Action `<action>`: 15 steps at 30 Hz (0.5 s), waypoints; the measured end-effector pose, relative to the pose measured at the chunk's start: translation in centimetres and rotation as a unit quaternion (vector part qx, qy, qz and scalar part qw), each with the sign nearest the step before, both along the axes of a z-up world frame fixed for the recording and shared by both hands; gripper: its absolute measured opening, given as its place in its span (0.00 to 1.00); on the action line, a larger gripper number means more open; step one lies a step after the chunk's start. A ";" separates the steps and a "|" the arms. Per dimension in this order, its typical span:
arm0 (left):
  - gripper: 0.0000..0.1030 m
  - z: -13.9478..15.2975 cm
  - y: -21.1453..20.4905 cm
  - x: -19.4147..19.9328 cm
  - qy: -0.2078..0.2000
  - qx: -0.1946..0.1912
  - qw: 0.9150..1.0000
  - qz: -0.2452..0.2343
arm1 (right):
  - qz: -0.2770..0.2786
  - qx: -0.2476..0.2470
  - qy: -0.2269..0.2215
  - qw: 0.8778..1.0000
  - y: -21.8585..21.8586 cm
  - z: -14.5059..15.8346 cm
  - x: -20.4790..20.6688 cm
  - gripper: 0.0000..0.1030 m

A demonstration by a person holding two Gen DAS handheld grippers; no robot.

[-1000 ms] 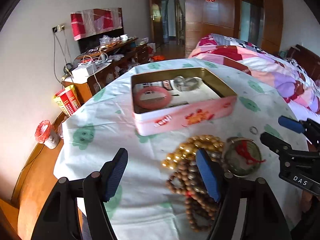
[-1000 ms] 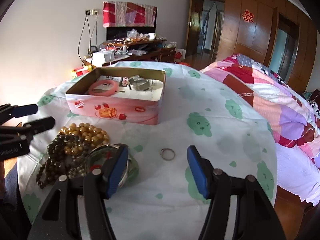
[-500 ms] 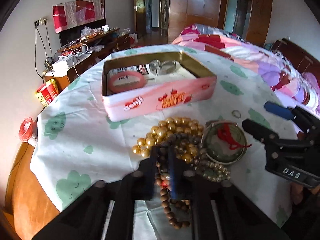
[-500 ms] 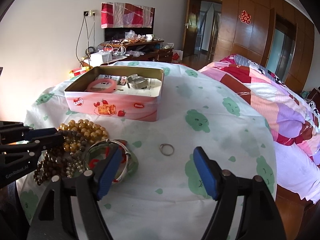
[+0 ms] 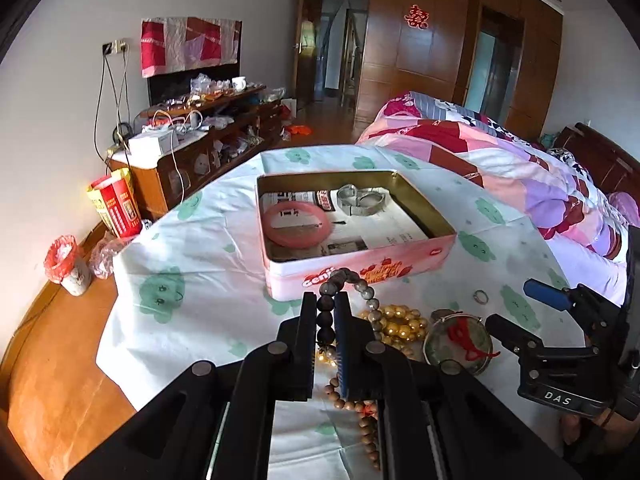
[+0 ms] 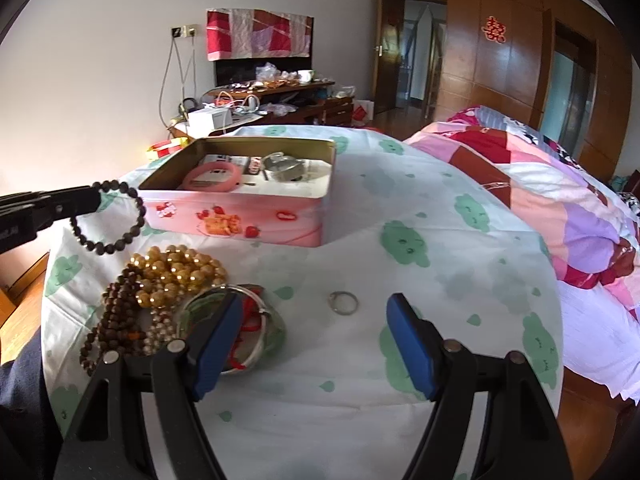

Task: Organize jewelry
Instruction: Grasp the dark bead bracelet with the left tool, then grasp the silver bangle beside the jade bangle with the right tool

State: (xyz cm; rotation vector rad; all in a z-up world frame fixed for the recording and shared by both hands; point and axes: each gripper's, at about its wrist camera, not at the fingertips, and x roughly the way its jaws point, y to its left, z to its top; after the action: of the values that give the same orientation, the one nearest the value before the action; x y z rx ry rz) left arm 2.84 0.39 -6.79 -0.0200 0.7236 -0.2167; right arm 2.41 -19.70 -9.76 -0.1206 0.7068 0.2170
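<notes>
Left claw (image 5: 325, 312) grips the dark bead bracelet (image 6: 116, 220), seemingly lifted; right claw (image 6: 316, 344) gapes empty.

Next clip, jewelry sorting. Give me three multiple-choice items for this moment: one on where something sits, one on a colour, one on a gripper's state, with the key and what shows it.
1. Where is the small metal ring?
A. inside the tin
B. on the tablecloth, ahead of the right gripper
C. between the left gripper's jaws

2. What colour is the bangle lying in the tin?
A. pink
B. green
C. black

3. What is the left gripper doing?
A. standing open over the tin
B. clamped on the dark bead bracelet
C. clamped on the golden beads

Key: 1 B, the ring lies alone on the tablecloth ahead of the open right gripper. 2 A, it is a pink hoop on the tin's paper lining. 3 B, the dark bead bracelet hangs from its shut jaws, clear of the table, while the golden beads stay on the cloth.
</notes>
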 end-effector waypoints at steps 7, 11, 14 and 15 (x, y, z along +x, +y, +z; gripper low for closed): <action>0.07 -0.2 0.3 0.4 0.004 -0.005 1.000 0.000 | 0.028 0.010 0.014 0.999 1.0 0.1 0.1 0.74; 0.07 -0.1 0.6 0.5 0.002 -0.007 1.000 0.003 | 0.030 -0.022 0.014 0.999 2.0 -0.3 0.2 0.74; 0.07 0.0 0.8 0.7 -0.001 -0.009 1.000 0.005 | 0.001 -0.013 0.015 1.000 0.2 -0.1 0.8 0.74; 0.07 -0.2 0.8 0.8 0.000 -0.010 1.000 0.005 | -0.009 -0.007 0.017 1.000 -0.6 0.0 1.1 0.74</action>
State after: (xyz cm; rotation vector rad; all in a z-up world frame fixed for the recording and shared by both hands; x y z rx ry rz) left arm 3.63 1.20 -6.95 -0.0418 0.7220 -0.2147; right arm 3.46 -20.29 -9.81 -0.1234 0.7439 0.1967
